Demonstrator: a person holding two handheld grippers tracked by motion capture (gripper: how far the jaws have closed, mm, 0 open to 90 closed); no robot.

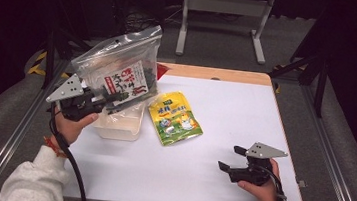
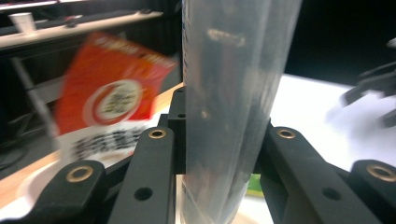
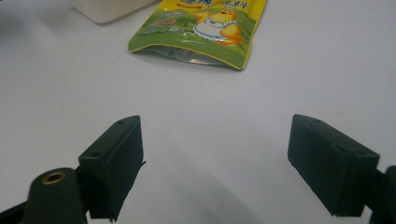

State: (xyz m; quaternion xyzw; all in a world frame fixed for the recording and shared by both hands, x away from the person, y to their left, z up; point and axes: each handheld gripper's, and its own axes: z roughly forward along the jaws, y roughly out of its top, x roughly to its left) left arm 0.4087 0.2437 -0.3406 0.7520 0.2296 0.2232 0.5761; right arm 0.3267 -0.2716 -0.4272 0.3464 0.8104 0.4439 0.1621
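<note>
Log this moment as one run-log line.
left claw: shut on clear snack bag, held above white tub | right claw: open, over table | yellow pouch: flat on table

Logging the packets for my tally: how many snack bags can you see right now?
2. A clear bag is held up by the left gripper over the plastic tub. A yellow-green pouch lies flat mid-table. More may be hidden inside the tub.
</note>
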